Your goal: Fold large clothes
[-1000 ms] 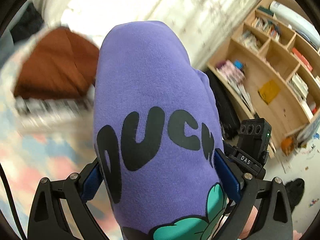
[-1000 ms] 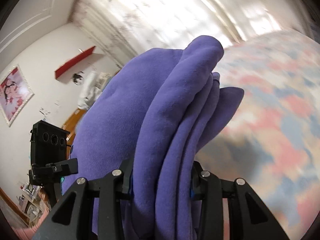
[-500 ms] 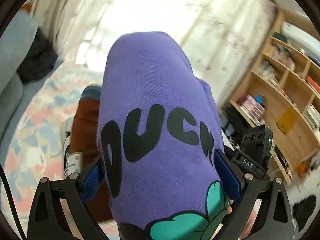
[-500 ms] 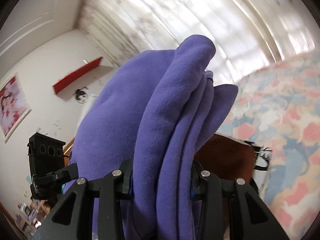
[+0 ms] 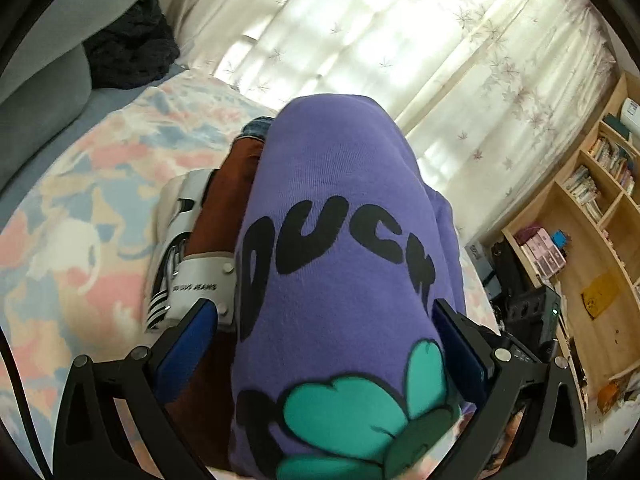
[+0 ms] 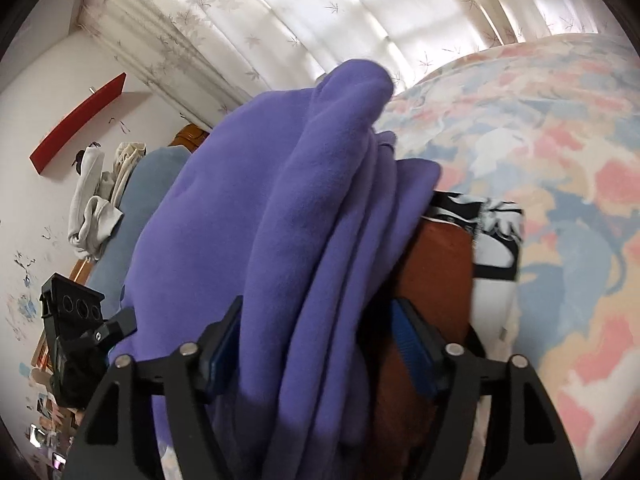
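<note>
A folded purple sweatshirt [image 5: 340,248] with black letters and a green print fills the left wrist view. My left gripper [image 5: 324,344] has its blue pads apart from the cloth, with a gap at the left pad. The same sweatshirt [image 6: 304,220] shows its stacked folds in the right wrist view. My right gripper [image 6: 320,340] stands around the folds, and its right pad [image 6: 412,340] is off the cloth. The sweatshirt lies over a rust-brown folded garment [image 5: 224,208] and a white-and-black garment [image 5: 188,256] on the bed.
The bed has a pastel patterned cover [image 6: 560,208]. A grey headboard [image 5: 36,92] and a dark cloth [image 5: 128,48] are at the left. Curtains [image 5: 360,28] hang behind. A wooden bookshelf [image 5: 592,216] stands at the right. The other gripper [image 6: 72,320] shows at the left.
Both grippers carried the sweatshirt down over the stack of folded clothes. The jaws have widened from the cloth. The brown garment is now right beneath it.
</note>
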Action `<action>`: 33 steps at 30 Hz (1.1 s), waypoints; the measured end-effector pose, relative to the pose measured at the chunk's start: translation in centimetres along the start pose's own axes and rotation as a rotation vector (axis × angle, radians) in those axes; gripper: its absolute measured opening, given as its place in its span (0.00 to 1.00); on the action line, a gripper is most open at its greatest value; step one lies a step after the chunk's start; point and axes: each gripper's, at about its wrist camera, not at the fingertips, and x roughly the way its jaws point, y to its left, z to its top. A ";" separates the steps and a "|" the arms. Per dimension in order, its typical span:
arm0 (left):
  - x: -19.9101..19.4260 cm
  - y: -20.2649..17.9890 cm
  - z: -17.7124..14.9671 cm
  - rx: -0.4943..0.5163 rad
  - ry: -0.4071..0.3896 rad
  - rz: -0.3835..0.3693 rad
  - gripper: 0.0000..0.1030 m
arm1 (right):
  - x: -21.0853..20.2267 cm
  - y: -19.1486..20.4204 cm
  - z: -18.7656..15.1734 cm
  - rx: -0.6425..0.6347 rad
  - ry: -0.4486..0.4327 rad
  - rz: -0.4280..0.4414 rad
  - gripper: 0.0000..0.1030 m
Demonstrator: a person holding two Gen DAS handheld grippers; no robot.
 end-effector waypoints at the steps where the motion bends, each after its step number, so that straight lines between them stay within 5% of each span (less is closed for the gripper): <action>1: -0.4 -0.1 -0.4 0.002 -0.004 0.016 1.00 | -0.8 -0.2 -0.2 0.011 0.001 0.000 0.72; 13: -8.7 -6.3 -6.5 0.113 0.025 0.137 1.00 | -11.5 2.0 -6.3 -0.046 0.101 -0.051 0.73; 24: -17.6 -18.9 -16.0 0.263 0.042 0.132 1.00 | -25.6 8.2 -11.9 -0.133 0.105 -0.073 0.73; 33: -21.2 -26.1 -24.0 0.267 0.017 0.105 1.00 | -34.3 10.3 -17.1 -0.230 0.098 -0.167 0.73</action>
